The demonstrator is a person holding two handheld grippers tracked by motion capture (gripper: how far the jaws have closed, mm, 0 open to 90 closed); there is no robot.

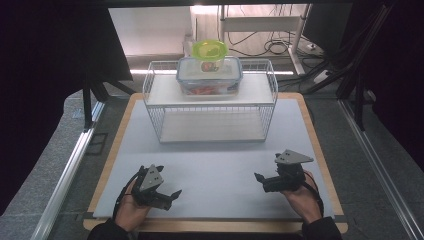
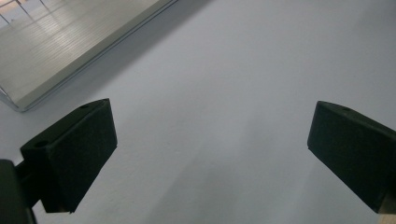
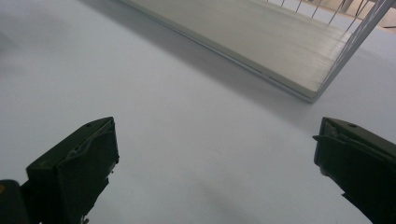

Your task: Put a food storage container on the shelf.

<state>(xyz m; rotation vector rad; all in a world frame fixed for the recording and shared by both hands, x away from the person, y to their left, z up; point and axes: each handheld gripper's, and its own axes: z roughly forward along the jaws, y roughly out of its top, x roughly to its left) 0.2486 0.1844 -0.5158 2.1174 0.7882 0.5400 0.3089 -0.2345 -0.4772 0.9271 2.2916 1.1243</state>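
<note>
A white wire rack (image 1: 210, 102) with two shelves stands at the back middle of the pale mat (image 1: 210, 170). On its top shelf sits a clear lidded food box (image 1: 209, 76) with a green-lidded cup (image 1: 209, 51) on it. My left gripper (image 1: 167, 182) rests low over the mat at the front left, held in a hand, jaws wide apart and empty (image 2: 210, 154). My right gripper (image 1: 264, 170) sits at the front right, also open with nothing between its jaws (image 3: 215, 163). The rack's lower shelf board (image 3: 261, 42) shows ahead in both gripper views (image 2: 60, 51).
The mat lies on a wooden board (image 1: 320, 150) with its edges showing all round. Dark stands and cables (image 1: 350, 65) flank the table at left and right. A metal rail (image 1: 70, 170) runs along the left side.
</note>
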